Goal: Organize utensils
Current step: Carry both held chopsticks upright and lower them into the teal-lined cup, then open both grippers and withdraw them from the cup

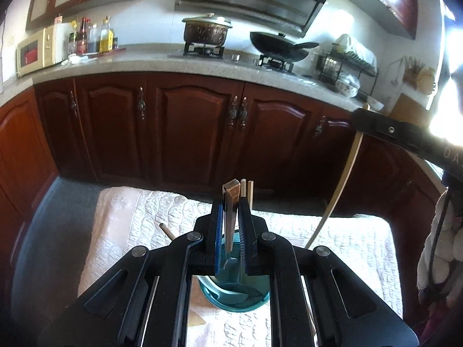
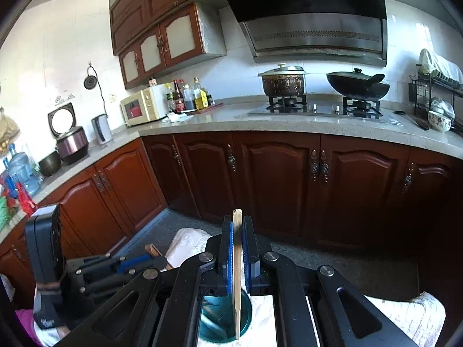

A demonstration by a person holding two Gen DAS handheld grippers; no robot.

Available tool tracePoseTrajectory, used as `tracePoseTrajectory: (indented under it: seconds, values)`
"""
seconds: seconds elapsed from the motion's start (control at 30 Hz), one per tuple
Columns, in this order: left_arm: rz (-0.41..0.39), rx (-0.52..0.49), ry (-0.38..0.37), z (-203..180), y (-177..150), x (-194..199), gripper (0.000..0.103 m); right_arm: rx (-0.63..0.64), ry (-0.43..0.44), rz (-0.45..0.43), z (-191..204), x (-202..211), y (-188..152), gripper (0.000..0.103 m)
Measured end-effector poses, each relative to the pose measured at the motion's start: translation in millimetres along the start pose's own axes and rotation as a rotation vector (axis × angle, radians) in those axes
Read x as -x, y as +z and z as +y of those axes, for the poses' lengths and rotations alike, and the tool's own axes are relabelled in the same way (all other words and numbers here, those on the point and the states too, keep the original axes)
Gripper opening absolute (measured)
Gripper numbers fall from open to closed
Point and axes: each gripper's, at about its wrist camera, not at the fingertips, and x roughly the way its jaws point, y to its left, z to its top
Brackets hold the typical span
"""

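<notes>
The left gripper (image 1: 230, 228), low centre of its frame, is clamped on a wooden-handled utensil (image 1: 230, 202) standing over the teal cup (image 1: 234, 295). The right gripper (image 2: 237, 248) pinches a chopstick (image 2: 237, 260) whose tip hangs inside the cup's mouth. Neither is released yet. One loose chopstick (image 1: 167, 230) lies on the cloth (image 1: 130, 217), left of centre, still to collect.

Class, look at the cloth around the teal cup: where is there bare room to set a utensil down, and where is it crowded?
Bare cloth lies left of the cup, beyond the stray chopstick, and to its right, past the long stick. It is crowded over the cup: the left gripper holds utensils there, and the right gripper lowers a chopstick.
</notes>
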Motion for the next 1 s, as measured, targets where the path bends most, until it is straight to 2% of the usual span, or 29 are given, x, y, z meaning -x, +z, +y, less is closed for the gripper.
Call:
tracePoseTrajectory:
  seconds: [0.37, 0.6, 0.77, 0.83, 0.9, 1.0]
  values:
    - [0.091, 0.012, 0.025, 3.4, -16.5, -47.9, 0.009, -0.033, 0.001, 0.133, -16.9, -81.4, -30.7, 0.005]
    - [0.130, 0.013, 0.033, 2.3, -27.4, -65.6, 0.009, -0.058, 0.020, 0.216, -24.8, -111.6, -57.6, 0.005]
    - [0.128, 0.035, 0.031, 3.1, -28.2, -65.7, 0.009, -0.083, 0.041, 0.253, -30.1, -121.1, -67.0, 0.005]
    - [0.132, 0.045, 0.023, 3.5, -28.4, -64.3, 0.009, -0.088, 0.048, 0.259, -32.0, -121.0, -70.2, 0.009]
    - [0.125, 0.048, 0.024, 3.1, -28.0, -61.3, 0.011, -0.095, 0.043, 0.259, -33.4, -118.4, -73.0, 0.029]
    - [0.120, 0.053, 0.021, 2.8, -27.7, -56.1, 0.018, -0.118, 0.042, 0.259, -38.6, -114.5, -77.2, 0.029]
